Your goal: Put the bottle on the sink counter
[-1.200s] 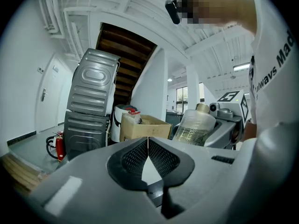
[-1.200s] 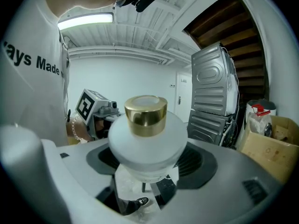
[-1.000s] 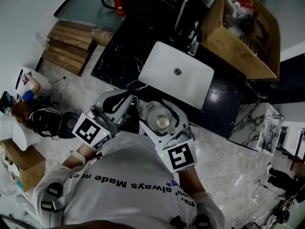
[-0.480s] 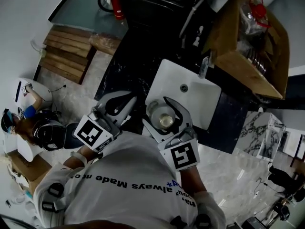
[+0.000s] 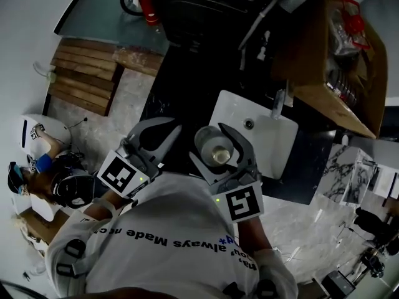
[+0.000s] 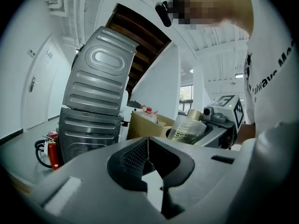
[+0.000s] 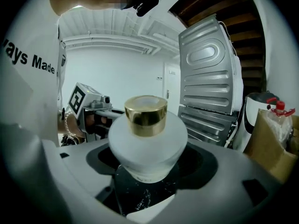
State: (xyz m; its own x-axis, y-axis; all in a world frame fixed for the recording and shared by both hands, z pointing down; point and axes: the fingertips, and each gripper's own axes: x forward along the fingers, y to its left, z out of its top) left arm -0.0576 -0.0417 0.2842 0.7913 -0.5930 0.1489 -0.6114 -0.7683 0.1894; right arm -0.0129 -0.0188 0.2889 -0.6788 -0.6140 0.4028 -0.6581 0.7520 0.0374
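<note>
My right gripper [image 5: 218, 153] is shut on a frosted round bottle [image 5: 215, 148] with a gold cap, held upright over the dark counter [image 5: 181, 86] beside the white sink basin [image 5: 259, 136]. In the right gripper view the bottle [image 7: 147, 141] fills the jaws, gold cap [image 7: 145, 115] on top, with dark marbled counter and a white basin edge below. My left gripper [image 5: 163, 136] is shut and empty, just left of the bottle. In the left gripper view its jaws [image 6: 148, 157] meet, and the bottle [image 6: 187, 127] shows to the right.
A faucet [image 5: 278, 104] stands at the basin's far side. A cardboard box [image 5: 340, 61] of items sits right of the sink. Wooden pallets [image 5: 78, 73] and a red extinguisher [image 5: 144, 2] lie left. A person [image 5: 34, 173] crouches at far left. A grey metal appliance panel [image 6: 100, 85] stands ahead.
Both grippers and the bottle have moved forward toward the counter; the sink now lies just right of the bottle. The right gripper keeps its hold.
</note>
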